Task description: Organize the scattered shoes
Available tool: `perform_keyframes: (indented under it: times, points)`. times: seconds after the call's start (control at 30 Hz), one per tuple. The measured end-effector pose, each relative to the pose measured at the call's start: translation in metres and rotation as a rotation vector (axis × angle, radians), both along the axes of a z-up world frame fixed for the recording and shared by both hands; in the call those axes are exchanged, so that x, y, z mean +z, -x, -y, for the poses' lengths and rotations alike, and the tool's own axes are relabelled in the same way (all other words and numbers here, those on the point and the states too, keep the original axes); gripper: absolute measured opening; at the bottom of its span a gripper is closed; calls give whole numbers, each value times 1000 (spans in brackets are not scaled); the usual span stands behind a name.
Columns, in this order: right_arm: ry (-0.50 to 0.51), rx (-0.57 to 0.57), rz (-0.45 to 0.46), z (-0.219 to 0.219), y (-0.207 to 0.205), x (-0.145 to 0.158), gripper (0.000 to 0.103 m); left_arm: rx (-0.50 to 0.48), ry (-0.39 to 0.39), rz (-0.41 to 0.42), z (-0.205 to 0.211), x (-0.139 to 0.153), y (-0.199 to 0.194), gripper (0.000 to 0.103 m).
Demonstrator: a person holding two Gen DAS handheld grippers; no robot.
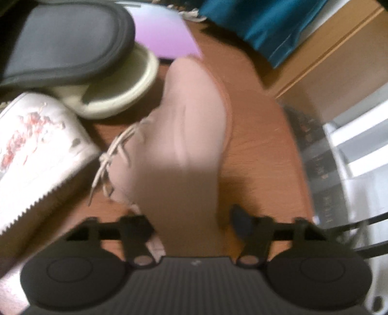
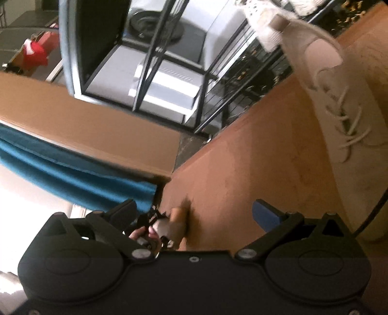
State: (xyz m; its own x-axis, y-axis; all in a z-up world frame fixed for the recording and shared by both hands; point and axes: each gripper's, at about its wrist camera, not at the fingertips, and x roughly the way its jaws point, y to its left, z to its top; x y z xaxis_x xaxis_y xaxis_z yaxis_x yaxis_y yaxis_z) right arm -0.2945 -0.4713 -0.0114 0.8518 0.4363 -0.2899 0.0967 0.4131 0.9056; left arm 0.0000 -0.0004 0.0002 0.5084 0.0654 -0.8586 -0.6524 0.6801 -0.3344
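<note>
In the left wrist view a pink lace-up shoe (image 1: 189, 135) lies on the brown wooden surface (image 1: 262, 155), its heel end between the fingers of my left gripper (image 1: 191, 225). The jaws stand on either side of it, apparently closed on it. To its left are a white shoe with red marks and a toothed sole (image 1: 36, 150), a cream slipper (image 1: 121, 89) and a grey slipper (image 1: 63, 46) stacked over it. In the right wrist view my right gripper (image 2: 198, 215) is open and empty above the wood. A beige lace-up shoe (image 2: 346, 126) lies at the right.
A purple flat object (image 1: 165, 34) and teal cloth (image 1: 266, 21) lie beyond the shoes. A black metal rack with white boxes (image 2: 174, 72) stands past the wooden edge. Teal cloth (image 2: 72, 169) hangs at the left. A red item (image 2: 36, 52) sits far left.
</note>
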Motion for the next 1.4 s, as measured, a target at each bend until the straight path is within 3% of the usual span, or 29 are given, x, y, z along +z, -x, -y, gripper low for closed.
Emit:
perform_keyframes:
  times: [0.07, 0.1, 0.4, 0.47, 0.53, 0.67, 0.7, 0.8, 0.87, 0.93, 0.97, 1.03, 1.07, 1.1, 1.17, 1.27, 1.3, 1.37, 1.4]
  points:
    - [5, 2, 0, -2, 0, -2, 103, -72, -68, -11, 12, 5, 1, 35]
    - [4, 5, 1, -4, 1, -2, 103, -108, -102, -16, 18, 8, 1, 28]
    - [11, -6, 2, -5, 4, 6, 103, -439, -412, -65, 71, 29, 4, 24]
    - [5, -18, 11, -3, 8, 9, 103, -618, -537, -74, 57, 11, 4, 25]
    - [0, -30, 17, -1, 9, 11, 103, -764, -598, -47, 82, 2, 26, 24]
    - [-9, -61, 27, 3, 16, 17, 103, -869, -591, -10, 119, -15, 21, 23]
    - [-7, -69, 29, 5, 20, 18, 103, -891, -619, 3, 132, -23, 25, 22]
    - [-4, -87, 43, 12, 31, 23, 103, -991, -800, -25, 185, -24, 61, 23]
    - [-1, -106, 53, 17, 37, 25, 103, -1085, -875, -29, 212, -38, 70, 23]
    - [-12, -139, 57, 23, 40, 26, 103, -1210, -903, -10, 237, -46, 88, 31]
    - [-20, -153, 58, 26, 42, 26, 103, -1260, -892, -1, 251, -51, 93, 34]
    - [-35, -175, 57, 30, 44, 25, 103, -1348, -880, 39, 272, -52, 106, 66]
    - [-36, -179, 58, 32, 44, 25, 103, -1356, -870, 44, 281, -37, 100, 72]
    - [-34, -181, 59, 33, 45, 25, 103, -1397, -857, 106, 293, -30, 112, 82]
    - [1, -179, 57, 34, 46, 25, 103, -1372, -817, 132, 296, -18, 116, 83]
    - [60, -171, 49, 35, 46, 24, 103, -1286, -717, 199, 277, 6, 114, 86]
    - [74, -168, 46, 35, 46, 23, 103, -1244, -674, 224, 267, 15, 113, 92]
    - [121, -156, 33, 34, 44, 23, 103, -1025, -548, 257, 216, 40, 114, 95]
    - [144, -149, 30, 33, 42, 23, 103, -933, -521, 286, 196, 47, 120, 95]
